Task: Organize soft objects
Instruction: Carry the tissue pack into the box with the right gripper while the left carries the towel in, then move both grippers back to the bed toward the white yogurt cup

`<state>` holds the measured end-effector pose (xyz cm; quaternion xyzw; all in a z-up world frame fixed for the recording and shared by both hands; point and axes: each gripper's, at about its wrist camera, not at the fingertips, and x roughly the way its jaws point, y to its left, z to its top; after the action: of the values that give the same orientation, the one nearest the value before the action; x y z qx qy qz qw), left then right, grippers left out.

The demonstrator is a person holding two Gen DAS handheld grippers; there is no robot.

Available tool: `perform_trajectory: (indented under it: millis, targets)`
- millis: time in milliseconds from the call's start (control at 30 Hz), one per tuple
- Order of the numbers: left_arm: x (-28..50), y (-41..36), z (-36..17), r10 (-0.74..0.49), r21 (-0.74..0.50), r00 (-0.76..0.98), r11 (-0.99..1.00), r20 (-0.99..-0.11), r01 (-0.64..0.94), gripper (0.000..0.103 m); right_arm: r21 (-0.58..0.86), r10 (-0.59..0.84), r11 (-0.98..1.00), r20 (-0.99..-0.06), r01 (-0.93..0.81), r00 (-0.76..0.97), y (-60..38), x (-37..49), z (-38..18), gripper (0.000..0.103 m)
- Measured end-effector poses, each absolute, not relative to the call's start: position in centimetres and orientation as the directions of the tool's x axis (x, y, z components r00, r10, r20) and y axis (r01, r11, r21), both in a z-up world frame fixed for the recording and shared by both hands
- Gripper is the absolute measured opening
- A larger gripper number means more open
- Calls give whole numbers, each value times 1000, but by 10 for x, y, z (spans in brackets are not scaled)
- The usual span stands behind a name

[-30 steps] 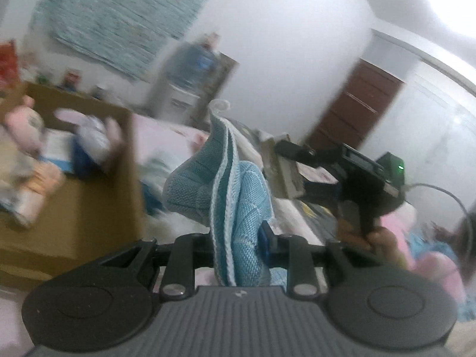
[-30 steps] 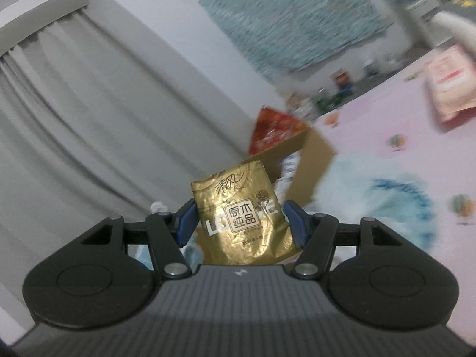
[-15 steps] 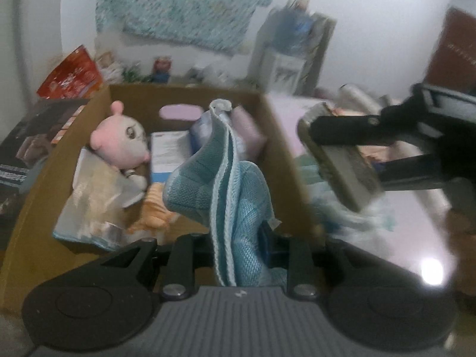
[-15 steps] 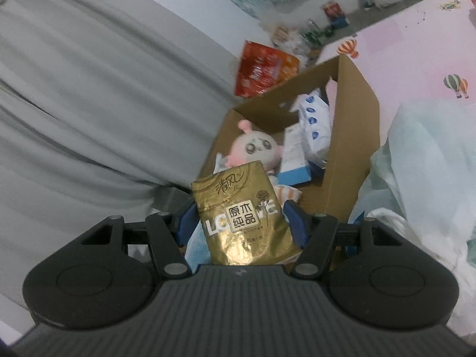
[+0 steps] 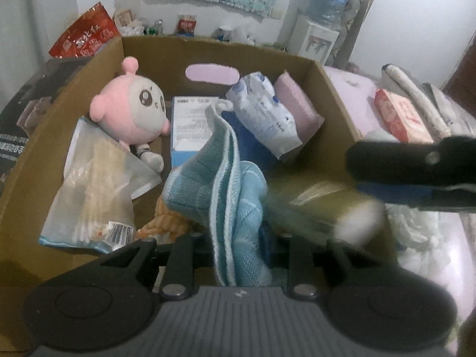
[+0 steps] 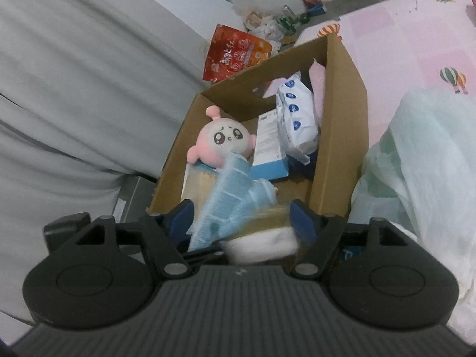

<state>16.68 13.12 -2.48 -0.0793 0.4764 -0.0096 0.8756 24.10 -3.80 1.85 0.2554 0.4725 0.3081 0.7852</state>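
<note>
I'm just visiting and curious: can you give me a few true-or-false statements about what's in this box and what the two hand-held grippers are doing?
1. The left hand-held gripper is clamped on a blue knitted cloth. True.
2. The pink plush toy lies on the floor outside the cardboard box. False: it lies inside the box.
3. The gold tissue pack is pinched tight by the right hand-held gripper. False: its jaws have just been opening, and the pack, blurred, sits loose between them.
4. A red snack bag lies behind the box. True.
</note>
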Motion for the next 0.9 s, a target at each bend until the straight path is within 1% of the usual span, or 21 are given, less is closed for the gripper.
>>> perform_trajectory:
  millis: [100, 433, 533, 633, 667, 700, 800, 833, 867, 900]
  targets:
    - [173, 133, -32, -65, -119, 532, 990, -844, -69, 27, 683, 720, 685, -583, -252, 376, -39, 240, 21, 74]
    - [188, 125, -39, -55, -97, 499, 993, -865, -60, 27, 700, 733, 662, -530, -268, 427, -69, 222, 36, 74]
    - [191, 119, -40, -41, -77, 493, 996, -869, -51, 33, 702, 734, 657, -515, -274, 442, -81, 214, 42, 74]
    - [190, 115, -37, -58, -88, 502, 996, -863, -35, 44, 707, 736, 651, -498, -276, 459, -96, 206, 47, 74]
    - [188, 114, -36, -76, -103, 514, 994, -854, -25, 46, 707, 734, 651, -493, -277, 466, -101, 204, 49, 74]
    - [187, 112, -35, -84, -106, 523, 994, -848, -13, 46, 707, 732, 651, -490, -275, 473, -107, 201, 50, 75]
    - [189, 104, -34, -62, -68, 527, 998, -848, 7, 40, 712, 723, 652, -480, -261, 497, -125, 195, 52, 75]
    - [191, 101, -35, -56, -57, 528, 998, -847, 14, 35, 715, 719, 652, -477, -253, 506, -132, 192, 52, 75]
    - [193, 100, -36, -54, -51, 526, 998, -848, 21, 32, 716, 715, 652, -474, -247, 514, -137, 190, 52, 75]
    - [196, 98, -38, -50, -45, 521, 999, -852, 22, 33, 718, 712, 652, -471, -242, 521, -143, 187, 52, 75]
